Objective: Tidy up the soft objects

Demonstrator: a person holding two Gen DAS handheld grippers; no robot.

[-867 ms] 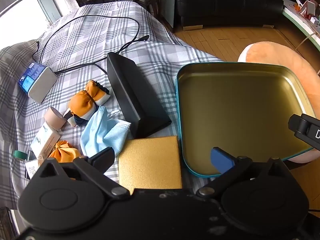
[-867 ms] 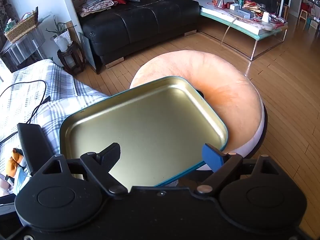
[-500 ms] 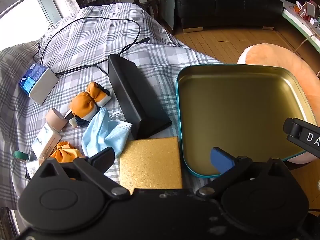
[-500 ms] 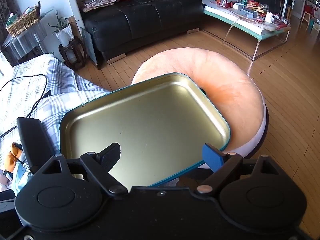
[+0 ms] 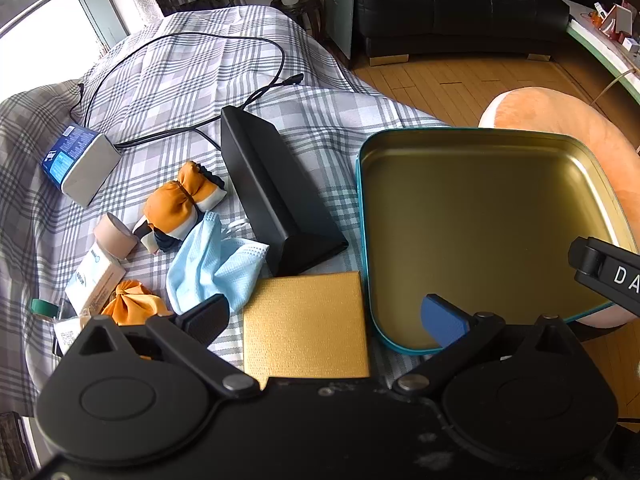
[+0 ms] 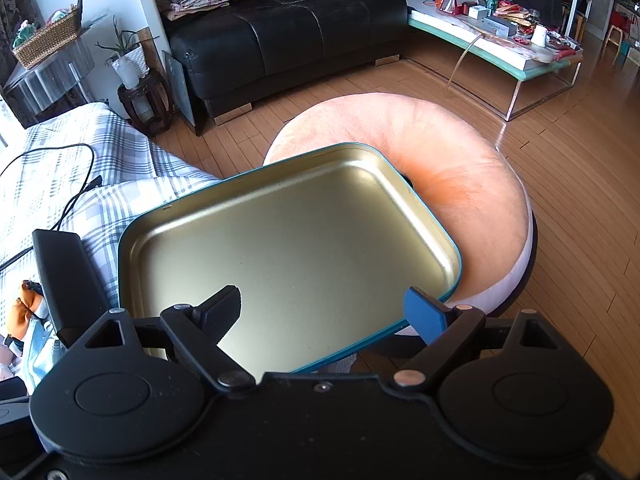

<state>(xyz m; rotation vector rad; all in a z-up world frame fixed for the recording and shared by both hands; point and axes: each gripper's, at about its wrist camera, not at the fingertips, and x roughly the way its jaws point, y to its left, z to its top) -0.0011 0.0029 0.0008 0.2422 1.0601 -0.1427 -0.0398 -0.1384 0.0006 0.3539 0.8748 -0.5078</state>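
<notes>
Soft pieces lie scattered on our grey-and-white plaid cloth (image 5: 168, 80): a crumpled light-blue face mask (image 5: 216, 266), an orange-and-white fabric bundle cinched in the middle (image 5: 180, 204) just behind it, and a smaller orange fabric bow (image 5: 134, 306) near our left gripper (image 5: 326, 314). That gripper hovers above a gold textured square card (image 5: 306, 326), its jaws spread wide and holding nothing. A long black wedge-shaped case (image 5: 272, 196) lies between the soft pieces and a shallow gold metal tin with a teal rim (image 5: 362, 216), which is empty and rests partly on a round peach plush cushion (image 5: 560, 116). Beside the bundle we see a beige roll of tape (image 5: 114, 236), a small white packet (image 5: 94, 280), and farther back a blue-and-grey box (image 5: 78, 162) with a black cable (image 5: 180, 44) looping past it. Our right gripper (image 6: 320, 312) hangs over the near edge of the tin (image 6: 456, 256), jaws likewise wide apart and empty; the cushion (image 6: 460, 160) shows beyond it on the wooden floor (image 6: 568, 152).
</notes>
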